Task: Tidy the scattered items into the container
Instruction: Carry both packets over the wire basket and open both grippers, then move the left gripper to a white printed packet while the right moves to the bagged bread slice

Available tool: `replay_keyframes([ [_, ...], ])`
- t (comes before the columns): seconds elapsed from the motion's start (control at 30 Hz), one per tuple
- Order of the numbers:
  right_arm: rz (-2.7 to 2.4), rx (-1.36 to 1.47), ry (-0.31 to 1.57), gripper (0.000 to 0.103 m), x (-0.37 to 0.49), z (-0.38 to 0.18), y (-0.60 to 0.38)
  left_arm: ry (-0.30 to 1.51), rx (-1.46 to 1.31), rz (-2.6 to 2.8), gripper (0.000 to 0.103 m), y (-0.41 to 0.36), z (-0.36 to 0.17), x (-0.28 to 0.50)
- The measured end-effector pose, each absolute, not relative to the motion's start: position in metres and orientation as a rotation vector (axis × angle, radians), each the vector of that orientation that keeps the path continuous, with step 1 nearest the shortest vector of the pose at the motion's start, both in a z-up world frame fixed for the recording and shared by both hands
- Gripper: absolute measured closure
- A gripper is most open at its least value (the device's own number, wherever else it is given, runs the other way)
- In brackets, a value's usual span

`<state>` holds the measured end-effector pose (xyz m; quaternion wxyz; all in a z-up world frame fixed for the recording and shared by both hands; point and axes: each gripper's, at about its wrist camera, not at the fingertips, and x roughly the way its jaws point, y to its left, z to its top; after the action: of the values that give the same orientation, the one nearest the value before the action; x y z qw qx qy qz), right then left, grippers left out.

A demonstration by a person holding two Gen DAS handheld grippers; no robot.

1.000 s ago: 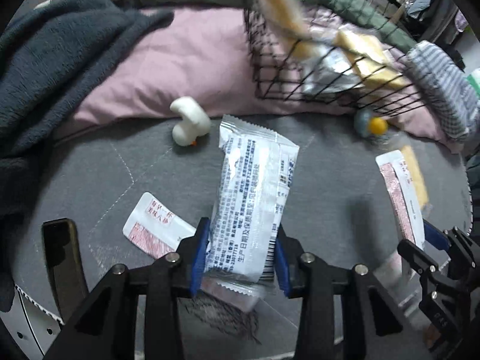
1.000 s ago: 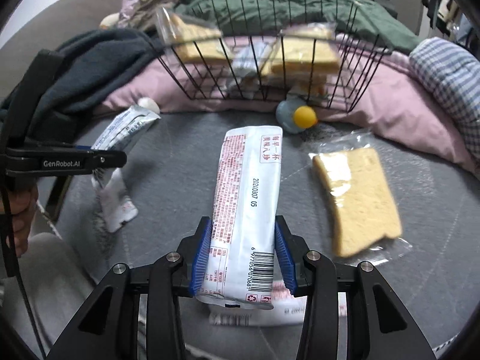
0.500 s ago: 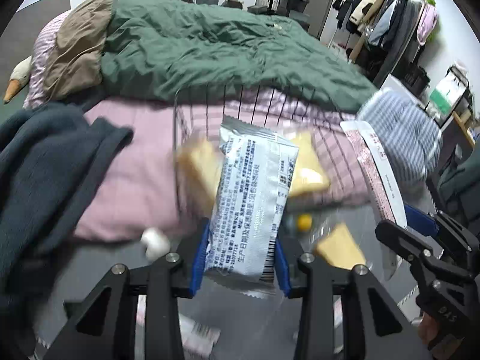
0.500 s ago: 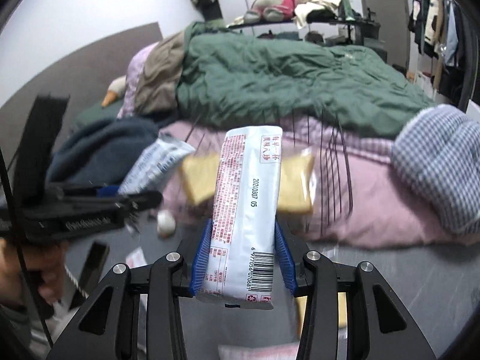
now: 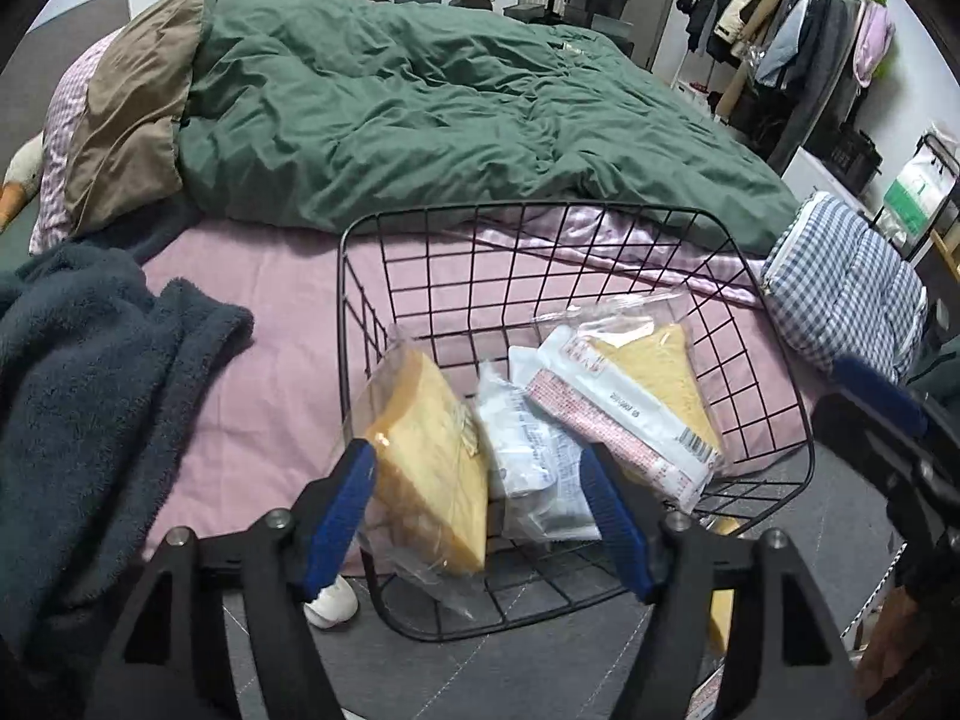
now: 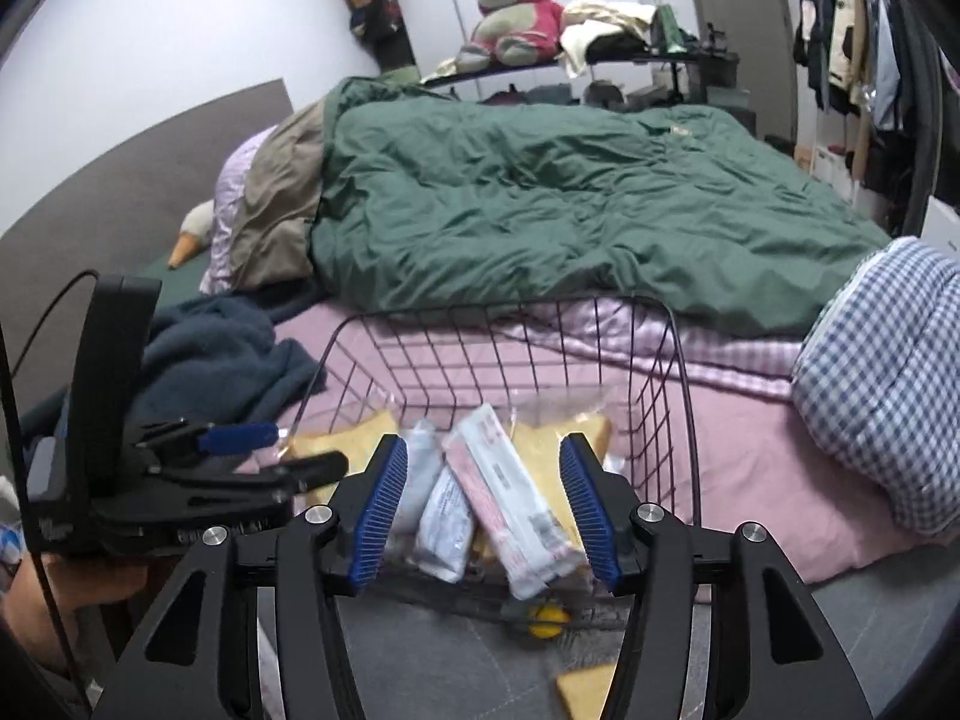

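A black wire basket stands on the pink sheet at the bed's edge. In it lie a bagged bread slice, a silver-white packet, a pink-and-white packet and another bagged bread slice. My left gripper is open and empty just above the basket's near side. My right gripper is open and empty over the basket. The right gripper shows at the right edge of the left wrist view; the left gripper shows in the right wrist view.
A white toy lies on the grey floor beside the basket. A yellow ball and a bread slice lie on the floor in front. A dark blue blanket lies left, a checked pillow right, a green duvet behind.
Both grippers rose from the floor to the basket. Each opened and let go of its packet. Both packets now lie in the basket.
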<state>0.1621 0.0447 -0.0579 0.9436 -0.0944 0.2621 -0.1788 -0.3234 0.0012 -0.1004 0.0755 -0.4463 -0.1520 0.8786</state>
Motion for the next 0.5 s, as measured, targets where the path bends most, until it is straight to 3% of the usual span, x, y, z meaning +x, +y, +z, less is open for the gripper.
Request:
replay_keyframes([
  [0.3,-0.345,-0.236,0.593,0.048,0.087,-0.104,0.053,-0.587,-1.358,2.602,0.028,-0.017,-0.113,-0.257],
  [0.5,-0.362,-0.219,0.688,0.048,0.048,-0.152,0.03,-0.711,-1.586,2.516,0.028,-0.027,-0.177,-0.205],
])
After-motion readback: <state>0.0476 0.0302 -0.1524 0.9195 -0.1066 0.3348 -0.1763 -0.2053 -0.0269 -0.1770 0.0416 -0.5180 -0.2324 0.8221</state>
